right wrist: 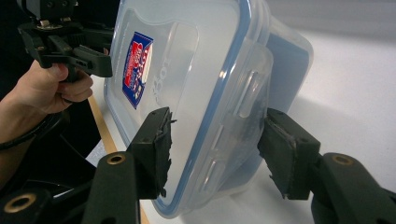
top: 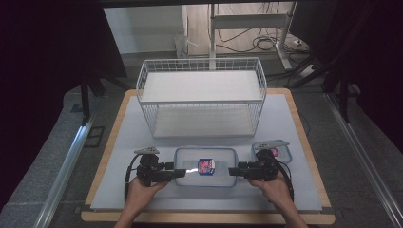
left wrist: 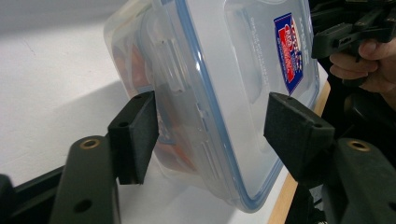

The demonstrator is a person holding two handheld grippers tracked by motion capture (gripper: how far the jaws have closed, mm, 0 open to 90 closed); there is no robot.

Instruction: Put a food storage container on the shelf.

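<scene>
Both tongs are flanking the clear lidded container (top: 205, 166) lying on the desk (top: 119, 142): left tongs (top: 179, 173) and right tongs (top: 233, 171) are each straddling an end clasp, pads apart, not pressing.

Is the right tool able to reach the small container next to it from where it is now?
Probably yes. The small container lies right behind the right tool, with nothing between them. But the tool's jaws now straddle the end of the large container, so it must back off first.
</scene>
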